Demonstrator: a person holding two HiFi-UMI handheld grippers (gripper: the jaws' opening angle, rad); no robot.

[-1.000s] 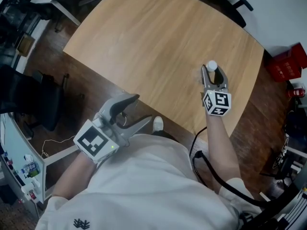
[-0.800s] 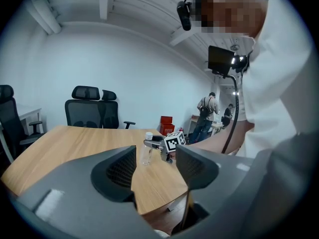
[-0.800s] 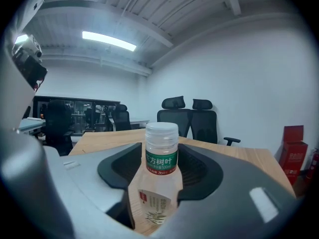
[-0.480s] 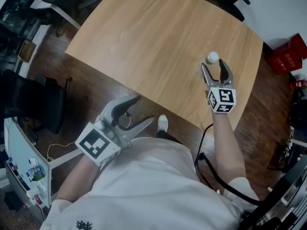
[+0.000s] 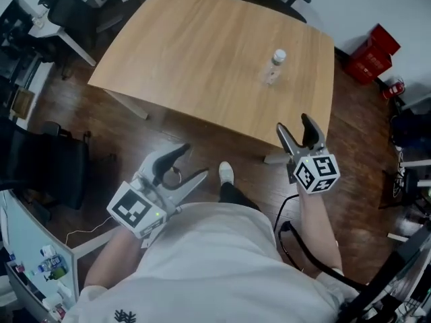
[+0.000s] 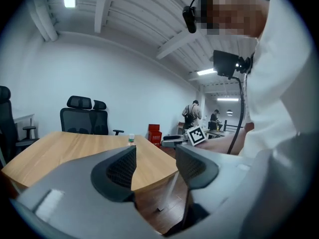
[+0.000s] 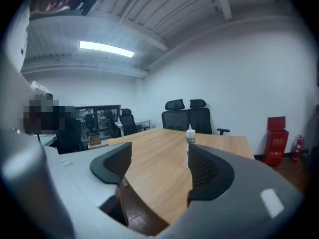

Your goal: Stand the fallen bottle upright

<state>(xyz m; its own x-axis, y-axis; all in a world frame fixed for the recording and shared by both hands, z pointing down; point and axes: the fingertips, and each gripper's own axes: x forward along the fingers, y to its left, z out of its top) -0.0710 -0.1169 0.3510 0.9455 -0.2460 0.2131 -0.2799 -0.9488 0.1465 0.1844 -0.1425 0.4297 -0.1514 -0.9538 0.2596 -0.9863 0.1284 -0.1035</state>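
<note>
A small clear bottle (image 5: 274,66) with a white cap stands upright on the wooden table (image 5: 202,52), near its right end. It also shows in the right gripper view as the bottle (image 7: 190,137), upright and far beyond the jaws, and tiny in the left gripper view as the bottle (image 6: 131,139). My right gripper (image 5: 296,132) hangs off the table's near edge, its jaws opening with nothing between them. My left gripper (image 5: 183,163) is open and empty, low at the left, over the floor in front of the table.
Black office chairs (image 7: 188,113) stand behind the table and another chair (image 5: 47,160) is at the left. A red box (image 5: 372,54) and a fire extinguisher (image 5: 392,87) sit at the right. A cable (image 5: 291,237) trails by my right arm. People stand far off (image 6: 190,114).
My right gripper let go of the bottle, opened and pulled back off the table's edge. The bottle stays standing. The view has drawn back from the table; my left gripper shifted slightly.
</note>
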